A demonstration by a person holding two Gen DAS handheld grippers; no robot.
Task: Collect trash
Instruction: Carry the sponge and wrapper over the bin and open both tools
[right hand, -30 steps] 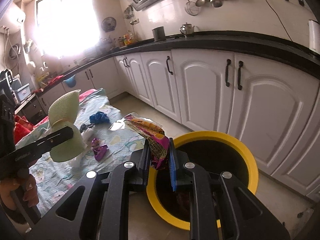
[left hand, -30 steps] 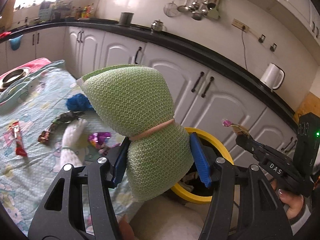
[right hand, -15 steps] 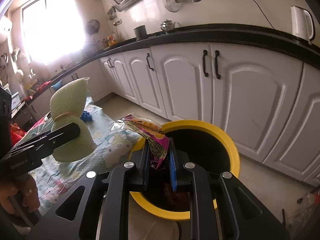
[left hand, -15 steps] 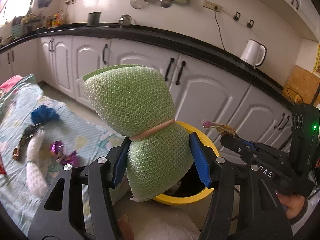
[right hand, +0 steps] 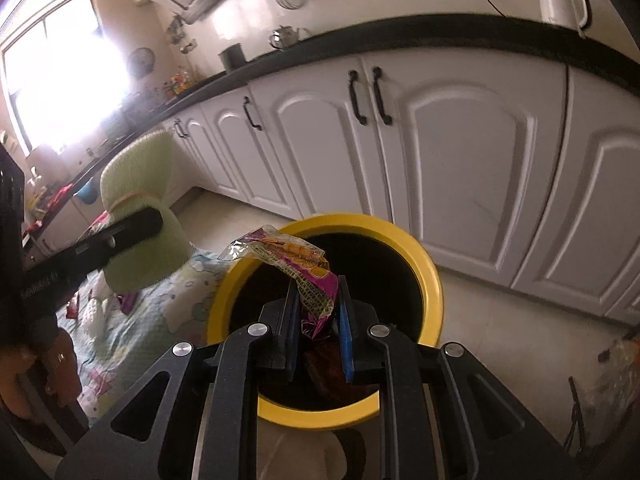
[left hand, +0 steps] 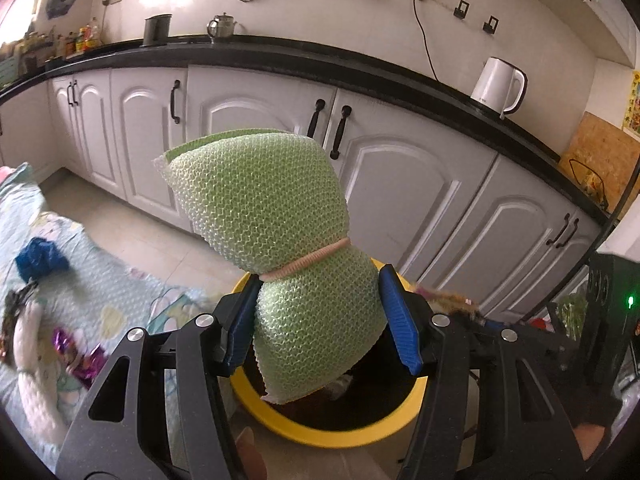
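Note:
My left gripper (left hand: 320, 316) is shut on a green mesh sponge (left hand: 276, 240) tied at its waist with a pink band; the sponge hangs over the near rim of the yellow trash bin (left hand: 332, 436). My right gripper (right hand: 318, 312) is shut on a crumpled purple and orange snack wrapper (right hand: 296, 264), held above the dark opening of the yellow trash bin (right hand: 432, 280). In the right wrist view the green mesh sponge (right hand: 140, 184) and a black left finger (right hand: 120, 232) sit just left of the bin. Brown trash lies inside the bin.
A table with a patterned cloth (left hand: 120, 292) lies left of the bin, carrying a blue scrap (left hand: 40, 260), purple wrappers (left hand: 76, 356) and a white cloth (left hand: 28, 364). White cabinets (left hand: 400, 188) and a black counter with a kettle (left hand: 498, 84) stand behind.
Both grippers have swung from above the table toward the bin, which now sits under them. The sponge and the wrapper stay gripped.

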